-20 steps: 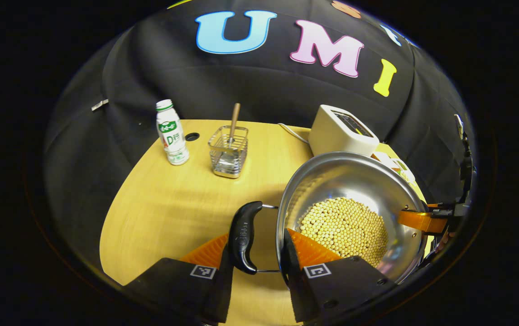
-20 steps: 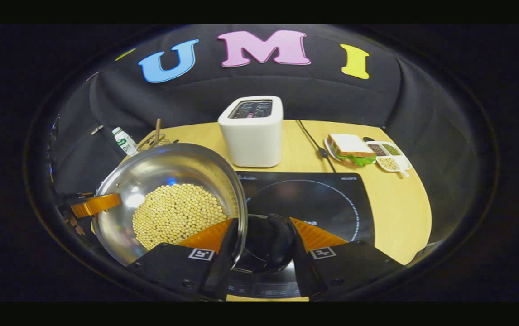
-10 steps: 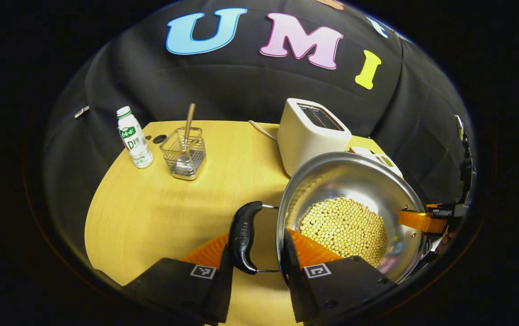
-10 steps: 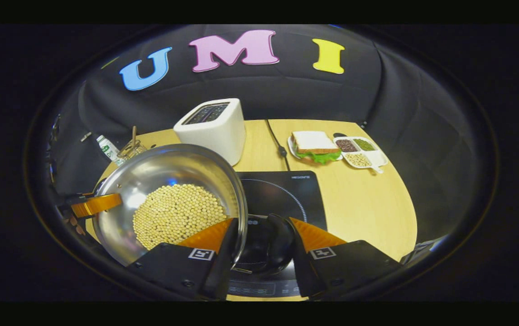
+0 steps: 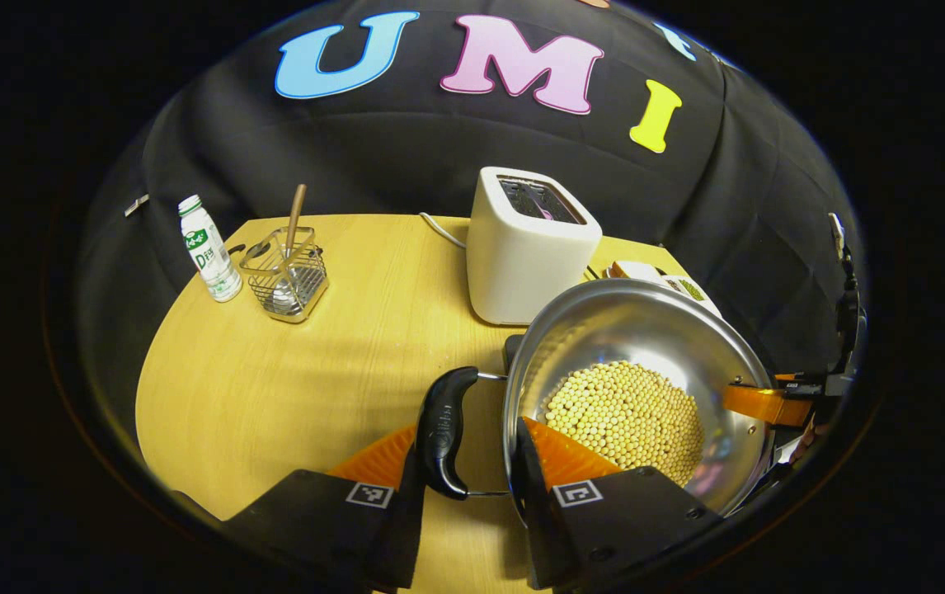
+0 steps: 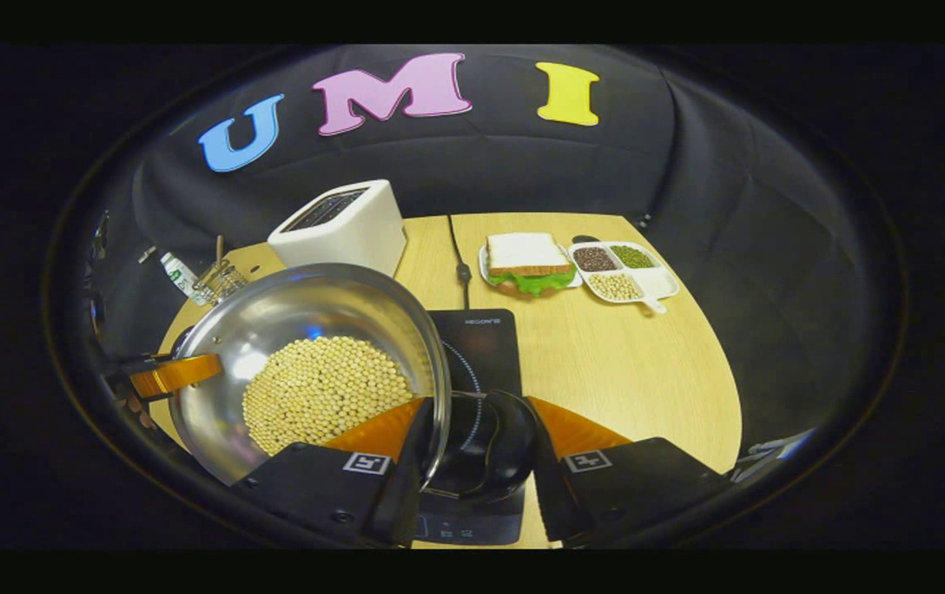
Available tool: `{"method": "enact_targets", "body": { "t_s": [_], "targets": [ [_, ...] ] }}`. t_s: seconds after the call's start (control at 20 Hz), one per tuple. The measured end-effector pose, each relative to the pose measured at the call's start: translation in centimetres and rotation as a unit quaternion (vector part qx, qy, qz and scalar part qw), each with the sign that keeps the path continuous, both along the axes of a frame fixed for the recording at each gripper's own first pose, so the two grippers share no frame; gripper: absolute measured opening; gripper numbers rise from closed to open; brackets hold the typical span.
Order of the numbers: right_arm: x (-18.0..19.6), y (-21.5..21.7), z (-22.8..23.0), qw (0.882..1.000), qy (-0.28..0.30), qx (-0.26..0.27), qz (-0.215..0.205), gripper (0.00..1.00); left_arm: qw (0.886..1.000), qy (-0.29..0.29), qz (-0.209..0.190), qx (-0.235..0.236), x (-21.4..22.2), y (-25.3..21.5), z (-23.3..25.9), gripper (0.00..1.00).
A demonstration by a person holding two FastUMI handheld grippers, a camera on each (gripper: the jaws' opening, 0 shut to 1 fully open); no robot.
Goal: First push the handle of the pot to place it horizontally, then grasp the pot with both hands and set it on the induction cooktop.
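Handle step done, I reckon. Left hand-held gripper (image 5: 466, 462) and right hand-held gripper (image 6: 472, 445) each clamp a pot (image 5: 629, 346) handle; pot lifted, not yet on the cooktop (image 6: 485, 338).

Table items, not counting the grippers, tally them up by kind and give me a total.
Cookware: 1, pot
Appliances: 2, toaster, induction cooktop
Food dishes: 2, sandwich plate, divided dish
Bottle: 1
Wire basket: 1
Total: 7

Both views sit close at opposite handles, facing across the pot (image 5: 633, 388) (image 6: 307, 363); toaster (image 5: 526, 243) (image 6: 340, 227) upper middle in both.
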State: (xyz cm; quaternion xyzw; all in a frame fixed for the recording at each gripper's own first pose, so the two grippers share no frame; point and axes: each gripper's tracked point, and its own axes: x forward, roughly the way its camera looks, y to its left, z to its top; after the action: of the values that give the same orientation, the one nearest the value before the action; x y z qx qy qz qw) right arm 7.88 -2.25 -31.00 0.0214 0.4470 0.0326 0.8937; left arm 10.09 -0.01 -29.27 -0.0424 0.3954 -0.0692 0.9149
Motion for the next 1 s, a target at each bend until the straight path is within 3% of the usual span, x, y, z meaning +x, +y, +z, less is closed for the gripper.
{"method": "enact_targets", "body": {
  "t_s": [0.15,0.2,0.25,0.85,0.9,1.0],
  "targets": [
    [0.5,-1.2,-0.7,1.0,0.002,0.001,0.002,0.61,1.0,0.003,0.003,0.0,0.3,-1.3,-0.5,0.55],
    [0.6,-1.5,-0.9,1.0,0.003,0.002,0.002,0.57,1.0,0.004,0.004,0.001,0.4,-1.6,-0.6,0.55],
    [0.8,-1.8,-1.0,1.0,0.003,0.002,0.002,0.61,1.0,0.003,0.004,0.002,0.6,-2.0,-0.6,0.55],
    [1.3,-2.9,-2.6,1.0,0.004,0.016,-0.004,0.61,1.0,0.001,0.015,-0.002,0.6,-3.2,-1.5,0.56],
    [1.3,-2.9,-2.6,1.0,0.002,0.02,-0.008,0.58,1.0,0.001,0.015,-0.002,0.5,-3.1,-1.5,0.56],
    [1.4,-2.9,-2.6,1.0,-0.002,0.022,-0.009,0.61,1.0,0.001,0.019,-0.008,0.5,-3.2,-1.5,0.57]
  ]
}}
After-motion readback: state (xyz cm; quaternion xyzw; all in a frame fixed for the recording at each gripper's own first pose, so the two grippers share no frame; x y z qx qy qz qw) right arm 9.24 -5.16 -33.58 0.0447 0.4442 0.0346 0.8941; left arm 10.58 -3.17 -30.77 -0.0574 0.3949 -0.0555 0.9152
